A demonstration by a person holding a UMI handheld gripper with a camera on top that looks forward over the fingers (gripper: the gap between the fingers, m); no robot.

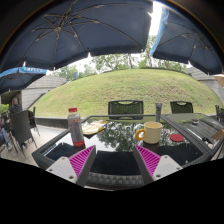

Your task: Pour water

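Observation:
A clear plastic bottle [76, 128] with a red cap and red label stands upright on the glass table [115, 138], ahead of my left finger. A yellow mug [152, 131] stands ahead of my right finger, its handle to the left. My gripper [115, 162] hovers low over the table's near side, open, with nothing between its magenta pads [82, 159]. Both the bottle and the mug lie beyond the fingertips.
A plate of food [93, 128] sits between bottle and mug. A small red-lidded container [177, 139] and trays [203, 130] lie to the right. Dark chairs [125, 107] surround the table, large umbrellas [80, 30] hang overhead, and a grassy slope [130, 88] rises behind.

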